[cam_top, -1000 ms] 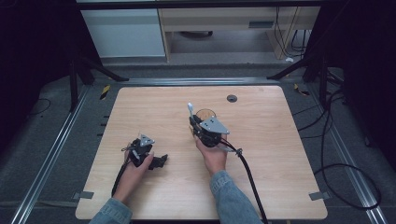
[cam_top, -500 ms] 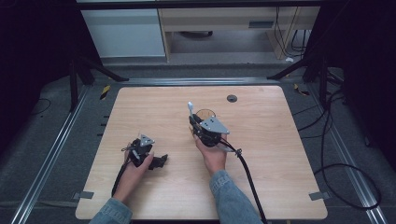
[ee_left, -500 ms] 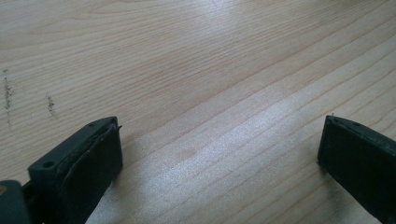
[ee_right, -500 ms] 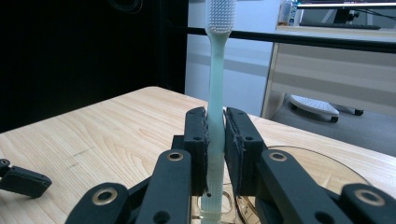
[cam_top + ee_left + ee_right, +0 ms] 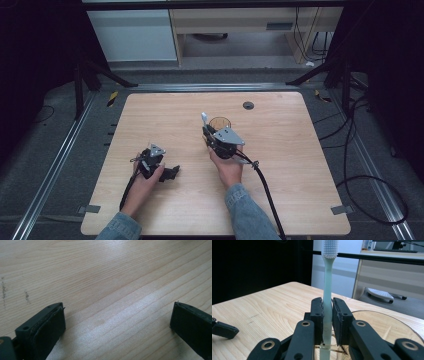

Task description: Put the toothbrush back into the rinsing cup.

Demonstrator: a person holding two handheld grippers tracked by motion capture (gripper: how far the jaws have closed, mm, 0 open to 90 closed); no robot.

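Toothbrush (image 5: 327,285) stands upright, clamped in our right gripper (image 5: 327,320) over the brown cup (image 5: 219,123) mid-table (image 5: 300,200), seemingly not yet dropped in, while our left gripper (image 5: 117,320) rests wide and empty.

On the wooden table (image 5: 300,150), the right gripper (image 5: 216,136) holds a toothbrush (image 5: 204,119) upright beside a brown cup (image 5: 220,123); left gripper (image 5: 167,172) rests at eight o'clock.

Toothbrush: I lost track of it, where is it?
The toothbrush stands upright, clamped in the right hand-held gripper near the table's middle, beside the brown cup.
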